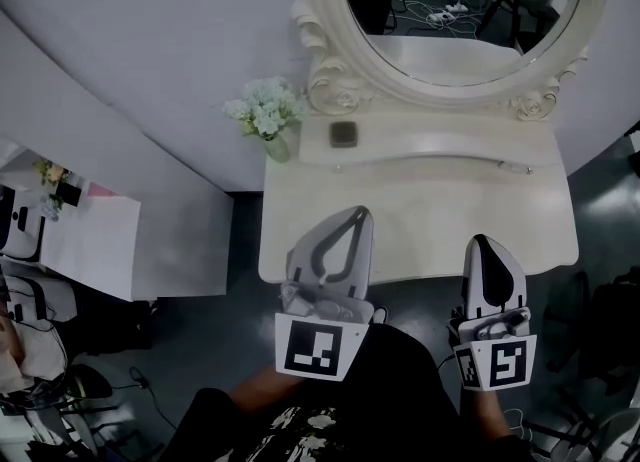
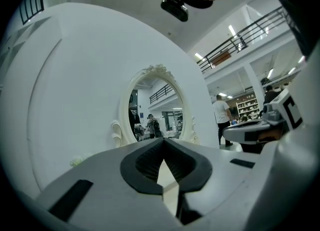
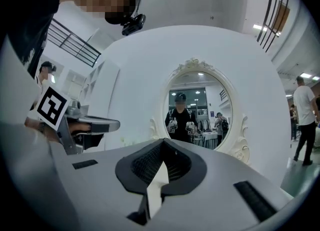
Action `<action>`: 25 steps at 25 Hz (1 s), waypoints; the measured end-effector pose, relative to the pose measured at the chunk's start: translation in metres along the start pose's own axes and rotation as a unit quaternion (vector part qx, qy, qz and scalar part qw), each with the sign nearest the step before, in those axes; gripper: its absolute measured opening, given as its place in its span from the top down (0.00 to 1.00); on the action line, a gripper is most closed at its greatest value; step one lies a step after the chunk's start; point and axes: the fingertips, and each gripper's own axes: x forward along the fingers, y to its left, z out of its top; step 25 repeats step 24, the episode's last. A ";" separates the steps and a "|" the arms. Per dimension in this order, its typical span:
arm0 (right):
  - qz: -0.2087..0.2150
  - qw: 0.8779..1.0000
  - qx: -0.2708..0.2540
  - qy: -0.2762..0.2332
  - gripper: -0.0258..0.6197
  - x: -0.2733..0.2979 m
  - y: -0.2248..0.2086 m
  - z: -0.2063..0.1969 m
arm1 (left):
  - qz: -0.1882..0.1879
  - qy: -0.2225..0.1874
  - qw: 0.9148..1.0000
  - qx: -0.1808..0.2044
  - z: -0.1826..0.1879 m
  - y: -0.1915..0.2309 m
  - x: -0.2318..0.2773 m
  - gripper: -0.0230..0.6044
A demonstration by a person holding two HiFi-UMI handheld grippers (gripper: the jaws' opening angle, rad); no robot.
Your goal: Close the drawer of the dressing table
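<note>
Pale curved wall behind, white dressing table (image 1: pixel 285 250) with an oval mirror (image 1: pixel 460 10) set against it. Its surface (image 1: pixel 420 220) is mostly bare, with a vase of flowers (image 1: pixel 270 120) at the back left corner. Left hand-held gripper (image 1: pixel 360 212) and right hand-held gripper (image 1: pixel 482 242) hang at the front edge, both with jaws together and nothing in either. Drawer not visible: nothing pokes out past the front edge from above, so it is likely already in, or hidden underneath. Risk: a blind or lopsided push hits the edge, skews the drawer, or jolts the table and tips the vase.
</note>
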 end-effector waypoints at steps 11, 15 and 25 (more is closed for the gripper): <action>-0.001 1.000 -0.018 -0.019 0.96 0.004 0.000 0.010 | -0.010 -0.010 1.000 0.017 0.008 -0.009 0.006 0.96; 0.002 1.000 -0.019 -0.020 0.96 0.003 0.001 0.010 | -0.004 -0.004 1.000 0.015 0.005 -0.006 0.005 0.96; 0.006 1.000 -0.020 -0.017 0.96 0.005 0.003 0.005 | -0.003 0.003 1.000 0.023 -0.003 -0.004 0.004 0.96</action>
